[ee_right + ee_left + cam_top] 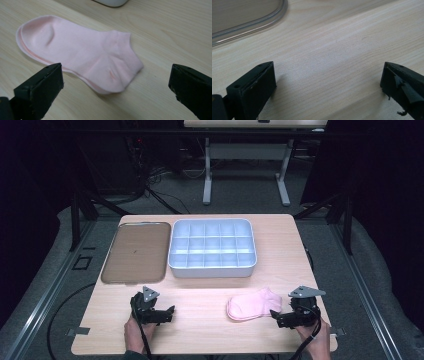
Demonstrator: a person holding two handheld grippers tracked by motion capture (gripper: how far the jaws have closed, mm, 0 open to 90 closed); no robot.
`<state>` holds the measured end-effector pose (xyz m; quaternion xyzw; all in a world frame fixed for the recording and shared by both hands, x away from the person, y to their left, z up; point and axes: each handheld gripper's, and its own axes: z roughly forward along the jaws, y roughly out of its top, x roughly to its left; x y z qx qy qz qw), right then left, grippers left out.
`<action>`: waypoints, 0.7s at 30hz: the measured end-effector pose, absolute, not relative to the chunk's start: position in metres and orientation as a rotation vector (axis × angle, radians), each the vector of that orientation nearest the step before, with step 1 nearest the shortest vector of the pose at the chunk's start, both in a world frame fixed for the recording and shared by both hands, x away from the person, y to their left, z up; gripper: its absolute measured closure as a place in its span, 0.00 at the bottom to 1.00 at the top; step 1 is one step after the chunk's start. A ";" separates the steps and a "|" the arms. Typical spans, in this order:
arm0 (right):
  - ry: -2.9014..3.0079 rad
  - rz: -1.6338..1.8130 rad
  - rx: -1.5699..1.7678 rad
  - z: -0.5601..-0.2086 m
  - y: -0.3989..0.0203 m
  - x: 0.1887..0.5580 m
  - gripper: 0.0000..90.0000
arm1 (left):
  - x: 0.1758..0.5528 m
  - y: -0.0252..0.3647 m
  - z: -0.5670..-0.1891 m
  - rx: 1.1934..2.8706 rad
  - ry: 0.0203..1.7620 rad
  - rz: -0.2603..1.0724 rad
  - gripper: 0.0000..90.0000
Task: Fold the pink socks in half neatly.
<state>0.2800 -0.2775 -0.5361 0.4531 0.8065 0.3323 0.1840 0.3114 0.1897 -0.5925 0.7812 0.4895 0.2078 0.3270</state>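
Right gripper view — plain pink sock [82, 53], no readable writing — on table [175, 32].

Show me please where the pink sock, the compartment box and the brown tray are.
pink sock [82, 55], right gripper view, middle of its foot part.
compartment box [212, 271], high view, near outer wall.
brown tray [134, 251], high view, bare middle of its floor.

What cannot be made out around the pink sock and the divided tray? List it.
- Pink fabric sock: whether one or a stacked pair, both views; top layer covers what lies under.
- White plastic divided tray: near cells' floors, high view, near wall hides them; cut off by top edge in right gripper view.
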 end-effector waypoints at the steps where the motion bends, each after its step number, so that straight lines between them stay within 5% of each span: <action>1: 2.287 0.934 1.266 -0.535 -0.275 0.281 0.00 | 0.311 0.190 -0.592 2.047 1.282 0.544 0.00; 21: 2.458 0.849 1.210 -0.544 -0.214 0.320 0.02 | 0.311 0.190 -0.592 2.047 1.282 0.543 0.00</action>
